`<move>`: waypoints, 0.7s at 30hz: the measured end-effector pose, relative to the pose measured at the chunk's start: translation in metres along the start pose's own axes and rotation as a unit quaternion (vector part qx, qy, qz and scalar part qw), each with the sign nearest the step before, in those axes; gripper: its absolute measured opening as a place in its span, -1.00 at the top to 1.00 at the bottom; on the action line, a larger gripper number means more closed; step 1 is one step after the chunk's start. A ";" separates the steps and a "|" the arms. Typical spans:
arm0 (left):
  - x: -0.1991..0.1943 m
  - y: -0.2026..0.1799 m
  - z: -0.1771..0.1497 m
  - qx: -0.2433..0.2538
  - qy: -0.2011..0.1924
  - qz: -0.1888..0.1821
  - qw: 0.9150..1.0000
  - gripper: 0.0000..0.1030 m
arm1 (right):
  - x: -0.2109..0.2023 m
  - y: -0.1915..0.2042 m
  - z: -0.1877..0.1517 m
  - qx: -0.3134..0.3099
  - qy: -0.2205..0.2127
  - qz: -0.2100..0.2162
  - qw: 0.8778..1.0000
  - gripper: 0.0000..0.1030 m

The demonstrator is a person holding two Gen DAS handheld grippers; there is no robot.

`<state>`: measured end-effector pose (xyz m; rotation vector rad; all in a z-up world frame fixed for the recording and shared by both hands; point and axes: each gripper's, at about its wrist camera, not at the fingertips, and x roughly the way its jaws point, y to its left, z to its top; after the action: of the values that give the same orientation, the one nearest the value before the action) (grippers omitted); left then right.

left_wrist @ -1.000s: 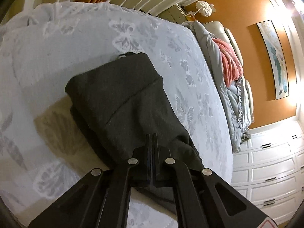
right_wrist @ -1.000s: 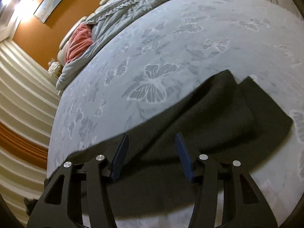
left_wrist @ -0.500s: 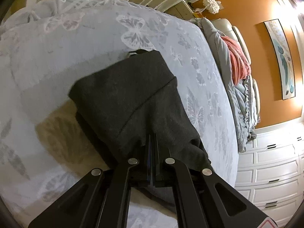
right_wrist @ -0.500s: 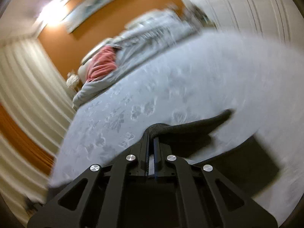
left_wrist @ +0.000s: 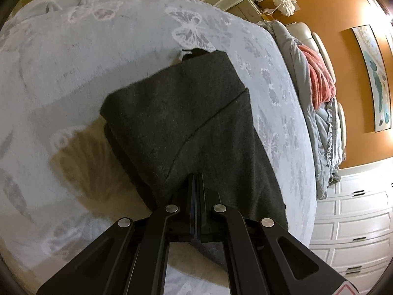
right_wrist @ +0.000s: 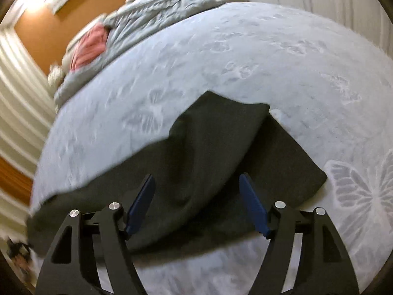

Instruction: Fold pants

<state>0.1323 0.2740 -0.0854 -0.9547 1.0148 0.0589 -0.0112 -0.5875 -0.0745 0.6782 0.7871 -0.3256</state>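
Setting: bedroom with orange walls; work surface is a bed (left_wrist: 73,78) under a pale grey cover printed with white butterflies.

Item 1. Pants (left_wrist: 186,127), dark grey, lying on the bed cover. In the left wrist view they fill the centre, running from 6 o'clock up toward 12. One layer is folded over another, and its edge makes a diagonal line across the top. In the right wrist view the pants (right_wrist: 196,172) stretch from 8 o'clock to 3 o'clock, with a soft raised ridge in the middle and a lower layer showing at 3 o'clock.

Item 2. Left gripper (left_wrist: 196,189), at 6 o'clock of its own view. Jaws closed tight, pinching the near edge of the pants, likely so that the layer stays put while the fold is laid.

Item 3. Right gripper (right_wrist: 196,196), at 6 o'clock of its own view. Jaws have just been opening and now stand wide, blue pads well apart, with the cloth lying beneath and between them but unpressed. This reads as a release, letting the carried layer settle. The view is blurred, so the fine lie of the cloth is uncertain.

Item 4. Bedding: a bunched grey quilt (left_wrist: 319,127) with a pink blanket (left_wrist: 319,73) on it, at 3 o'clock in the left view, well apart from the pants.

Item 5. Room fittings, left view: framed picture (left_wrist: 373,78) at 2 o'clock; white drawers (left_wrist: 356,226) at 4 o'clock; white fluffy ornament (left_wrist: 285,5) at 1 o'clock.
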 end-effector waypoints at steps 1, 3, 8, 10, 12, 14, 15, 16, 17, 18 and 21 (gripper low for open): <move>0.002 -0.001 -0.001 0.003 -0.002 0.004 1.000 1.00 | 0.006 -0.003 0.002 0.015 0.003 0.002 1.000 -0.33; 0.003 -0.004 -0.002 0.012 -0.007 0.012 1.000 1.00 | 0.022 -0.010 0.005 0.046 0.008 0.007 0.999 0.06; 0.001 -0.011 -0.002 0.043 -0.019 0.025 0.999 1.00 | -0.033 0.020 0.029 0.026 -0.090 0.064 0.994 0.94; 0.001 -0.011 -0.002 0.046 -0.019 0.024 0.998 1.00 | -0.066 0.031 0.028 0.002 -0.127 0.063 0.990 0.94; 0.001 -0.010 -0.002 0.050 -0.016 0.025 0.998 1.00 | -0.072 0.024 0.018 -0.020 -0.127 0.001 0.992 0.94; 0.003 -0.010 -0.001 0.051 -0.012 0.027 0.998 1.00 | -0.041 0.000 0.009 -0.002 -0.064 -0.042 0.997 0.94; 0.005 -0.010 0.000 0.052 -0.011 0.029 0.998 1.00 | -0.013 -0.014 0.001 0.002 -0.011 -0.068 0.998 0.93; 0.005 -0.011 0.001 0.052 -0.010 0.030 0.998 1.00 | 0.000 -0.016 -0.003 -0.004 0.013 -0.083 0.996 0.93; 0.005 -0.011 0.001 0.049 -0.011 0.029 0.998 1.00 | 0.007 -0.015 -0.005 -0.011 0.022 -0.089 0.996 0.93; 0.004 -0.010 0.001 0.043 -0.012 0.028 0.999 1.00 | 0.007 -0.012 -0.007 -0.022 0.019 -0.092 0.995 0.93; 0.005 -0.009 0.001 0.032 -0.004 0.015 0.999 0.97 | 0.005 -0.006 -0.005 -0.028 0.012 -0.090 0.995 0.82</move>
<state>0.1398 0.2680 -0.0830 -0.8799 1.0181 0.0558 -0.0137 -0.5881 -0.0833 0.5602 0.8805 -0.4585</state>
